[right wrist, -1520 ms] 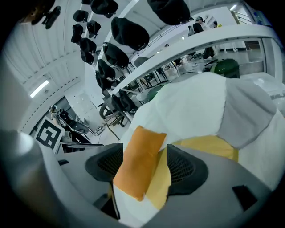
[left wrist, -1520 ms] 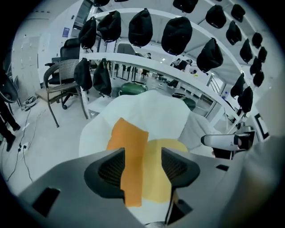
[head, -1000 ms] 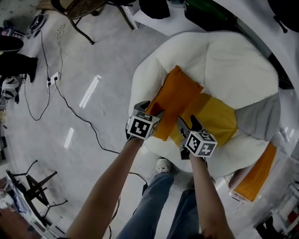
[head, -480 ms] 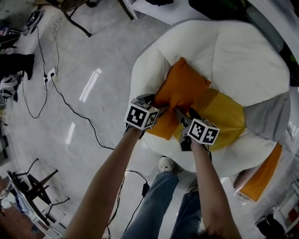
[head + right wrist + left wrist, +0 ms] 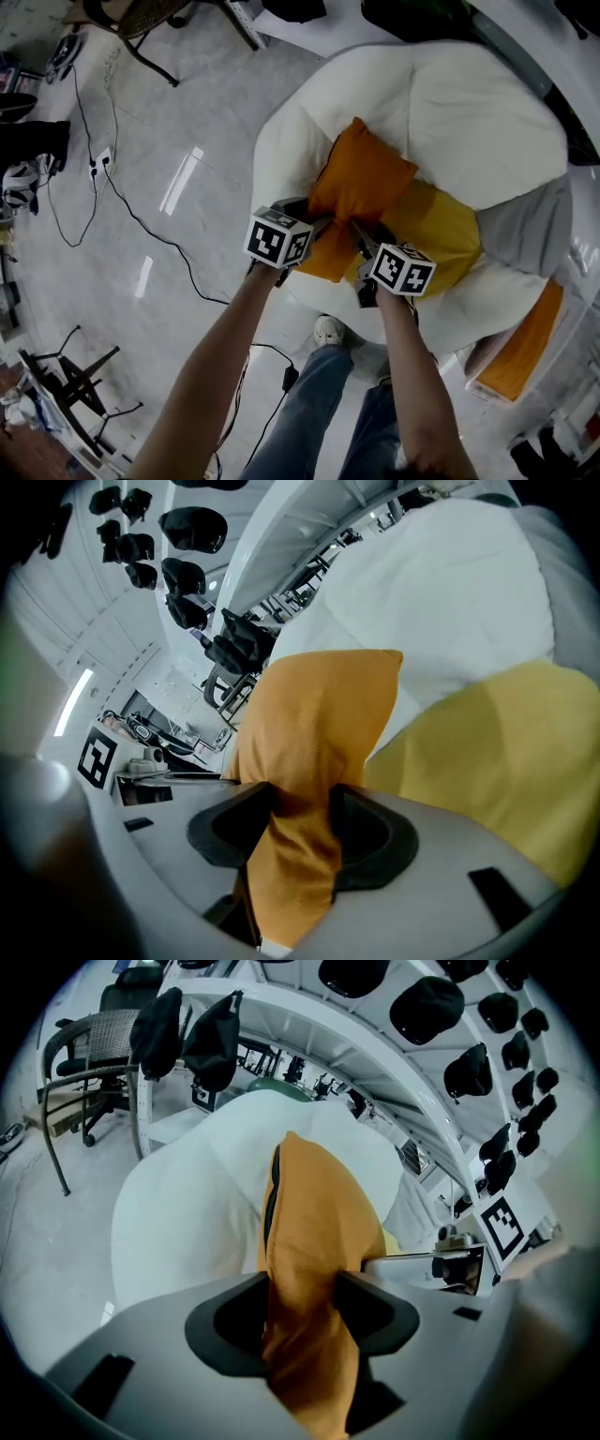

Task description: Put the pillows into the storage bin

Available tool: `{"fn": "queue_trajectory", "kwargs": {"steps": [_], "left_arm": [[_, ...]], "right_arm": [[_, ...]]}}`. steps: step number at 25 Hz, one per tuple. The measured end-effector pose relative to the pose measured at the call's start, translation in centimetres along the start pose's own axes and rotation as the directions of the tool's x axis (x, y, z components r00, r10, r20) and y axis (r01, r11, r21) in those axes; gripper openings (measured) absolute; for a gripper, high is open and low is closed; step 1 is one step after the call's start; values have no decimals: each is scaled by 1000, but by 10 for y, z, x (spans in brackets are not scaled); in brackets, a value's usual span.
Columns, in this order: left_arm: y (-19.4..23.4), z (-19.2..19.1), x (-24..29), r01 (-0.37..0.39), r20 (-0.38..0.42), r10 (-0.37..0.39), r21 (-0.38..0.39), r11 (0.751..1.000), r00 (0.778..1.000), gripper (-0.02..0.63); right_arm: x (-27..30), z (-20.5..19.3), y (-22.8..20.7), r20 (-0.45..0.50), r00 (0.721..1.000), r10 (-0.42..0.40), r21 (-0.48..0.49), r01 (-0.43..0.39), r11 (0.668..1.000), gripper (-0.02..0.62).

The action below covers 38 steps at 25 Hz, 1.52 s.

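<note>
An orange pillow (image 5: 361,183) lies on a big white beanbag seat (image 5: 450,103), over a yellow pillow (image 5: 436,225). My left gripper (image 5: 314,225) pinches the orange pillow's near left edge, and my right gripper (image 5: 361,236) pinches its near edge just to the right. In the left gripper view the orange cloth (image 5: 314,1232) is squeezed between the jaws of the left gripper (image 5: 302,1302). The right gripper view shows the same pillow (image 5: 314,733) bunched in the right gripper (image 5: 302,819). Both pairs of jaws have just been closing on the pillow.
A grey pillow (image 5: 525,230) rests at the seat's right side. A white bin (image 5: 483,361) holding another orange pillow (image 5: 520,342) stands at the lower right. Cables (image 5: 141,220) run across the floor on the left, and chair legs (image 5: 75,375) stand at the lower left.
Both grippers came down onto the orange pillow's near edge and their jaws closed on it. The pillow's near edge is now bunched up between them.
</note>
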<state>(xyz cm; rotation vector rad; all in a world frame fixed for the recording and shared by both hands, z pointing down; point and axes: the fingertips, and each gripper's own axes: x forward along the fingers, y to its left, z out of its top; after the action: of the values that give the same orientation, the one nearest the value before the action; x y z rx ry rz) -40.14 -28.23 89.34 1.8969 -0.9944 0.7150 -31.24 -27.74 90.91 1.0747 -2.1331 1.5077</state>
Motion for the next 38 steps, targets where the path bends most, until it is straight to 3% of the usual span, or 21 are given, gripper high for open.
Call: {"fn": "queue_trajectory", "kwargs": {"steps": [9,18,28,33,38], "left_arm": [[-118,45,-15,43,31,-47,95,994,998,238],[-302,64,1,124,18,-130,187,974,991,238],[-554,50,104,301,-88,-288,330,895,953,238],[-673,14,155,377,-169,-338,363,852,926,238],[-761,-32,206,436,-254,-363,359,825,896,238]], "right_arm": [[-122,42,-12,83,996,-27,-22,29,999,213],[-299,60,-73,200,973,-112,17,111,994,213],[-519,41,-233,339,888,-309,174,264,949,216],[-619,5,-313,354,842,-406,269,324,907,218],[-691,-38,-388,329,812,-482,337,376,863,224]]}}
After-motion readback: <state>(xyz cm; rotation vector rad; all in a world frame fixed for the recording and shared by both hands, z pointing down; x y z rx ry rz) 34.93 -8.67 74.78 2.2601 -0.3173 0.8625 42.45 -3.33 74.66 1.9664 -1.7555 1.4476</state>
